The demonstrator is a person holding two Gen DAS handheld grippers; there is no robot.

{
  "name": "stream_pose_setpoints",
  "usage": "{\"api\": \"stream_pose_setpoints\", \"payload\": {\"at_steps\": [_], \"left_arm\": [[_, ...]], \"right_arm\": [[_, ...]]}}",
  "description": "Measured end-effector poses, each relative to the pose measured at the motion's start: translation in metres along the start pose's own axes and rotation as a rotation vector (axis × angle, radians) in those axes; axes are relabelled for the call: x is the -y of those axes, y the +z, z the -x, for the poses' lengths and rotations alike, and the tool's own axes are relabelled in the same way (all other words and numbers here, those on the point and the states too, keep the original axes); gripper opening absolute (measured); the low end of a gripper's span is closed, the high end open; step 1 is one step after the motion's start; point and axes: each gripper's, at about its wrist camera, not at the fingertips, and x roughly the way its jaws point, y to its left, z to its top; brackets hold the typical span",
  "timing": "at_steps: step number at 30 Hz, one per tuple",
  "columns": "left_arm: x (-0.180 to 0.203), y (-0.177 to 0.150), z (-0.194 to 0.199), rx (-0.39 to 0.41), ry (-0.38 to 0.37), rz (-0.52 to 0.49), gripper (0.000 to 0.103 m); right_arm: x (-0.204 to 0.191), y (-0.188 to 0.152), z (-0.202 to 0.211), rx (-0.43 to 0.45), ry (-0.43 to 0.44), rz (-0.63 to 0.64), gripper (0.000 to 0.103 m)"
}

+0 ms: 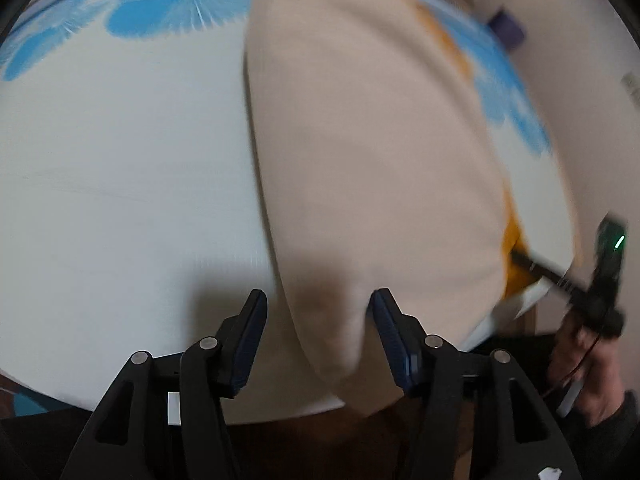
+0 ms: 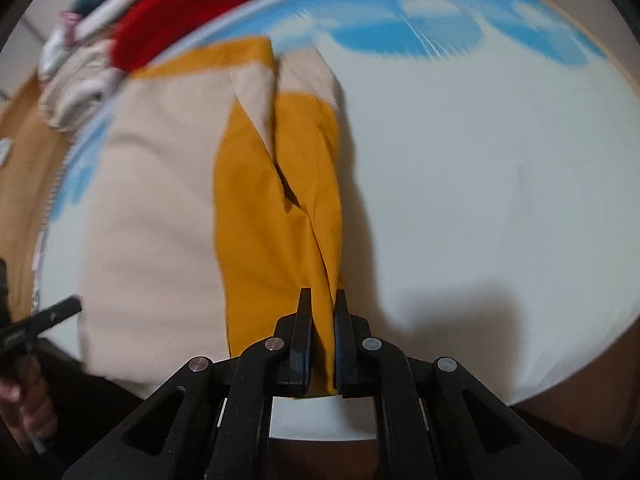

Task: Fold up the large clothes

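Note:
A large cream and mustard-yellow garment (image 1: 368, 140) lies on a white and blue table cover (image 1: 120, 160). In the left wrist view my left gripper (image 1: 318, 300) is open, its fingers either side of the garment's near cream corner. In the right wrist view my right gripper (image 2: 323, 300) is shut on the mustard-yellow part of the garment (image 2: 280, 200) at its near edge. The cream part (image 2: 160, 200) lies to its left. The right gripper also shows at the right of the left wrist view (image 1: 520, 258), at the yellow edge.
A pile of other clothes, red (image 2: 180, 12) and white-grey (image 2: 80, 80), lies beyond the table's far left corner. A brown floor (image 2: 20, 160) shows to the left. The table's near edge (image 1: 280, 412) runs just under my left gripper.

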Motion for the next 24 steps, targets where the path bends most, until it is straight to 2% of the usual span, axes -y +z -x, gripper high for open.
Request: {"api": "stream_pose_setpoints", "payload": {"at_steps": [5, 8, 9, 11, 13, 15, 16, 17, 20, 21, 24], "left_arm": [[0.007, -0.005, -0.007, -0.021, 0.052, -0.046, 0.056], [0.008, -0.008, -0.009, -0.025, 0.072, -0.063, 0.056], [0.009, -0.008, -0.009, -0.022, 0.075, -0.068, 0.056], [0.008, -0.006, -0.009, -0.023, 0.074, -0.065, 0.056], [0.011, -0.008, -0.009, -0.027, 0.071, -0.057, 0.056], [0.012, -0.006, -0.007, -0.027, 0.071, -0.055, 0.056], [0.01, -0.005, -0.008, -0.026, 0.07, -0.056, 0.056], [0.009, -0.006, -0.007, -0.024, 0.07, -0.057, 0.056], [0.004, -0.005, -0.007, -0.027, 0.048, -0.053, 0.058], [0.005, -0.005, -0.007, -0.03, 0.043, -0.053, 0.058], [0.003, -0.005, -0.008, -0.032, 0.057, -0.063, 0.058]], "right_arm": [[-0.003, 0.006, -0.003, 0.001, 0.001, -0.015, 0.01], [0.003, 0.012, 0.004, 0.039, 0.033, -0.052, 0.022], [0.004, 0.013, 0.005, 0.04, 0.039, -0.055, 0.03], [0.007, 0.013, -0.002, 0.007, 0.048, -0.062, 0.036], [0.014, 0.012, -0.016, -0.053, 0.086, -0.101, 0.036], [0.015, 0.013, -0.021, -0.07, 0.104, -0.118, 0.034], [0.014, 0.014, -0.02, -0.063, 0.109, -0.107, 0.03], [0.012, 0.015, -0.019, -0.05, 0.116, -0.09, 0.01], [0.006, 0.02, -0.002, 0.046, 0.098, -0.053, 0.009], [0.009, 0.021, -0.001, 0.048, 0.096, -0.072, 0.009], [0.011, 0.018, -0.017, -0.028, 0.064, -0.103, 0.012]]}}
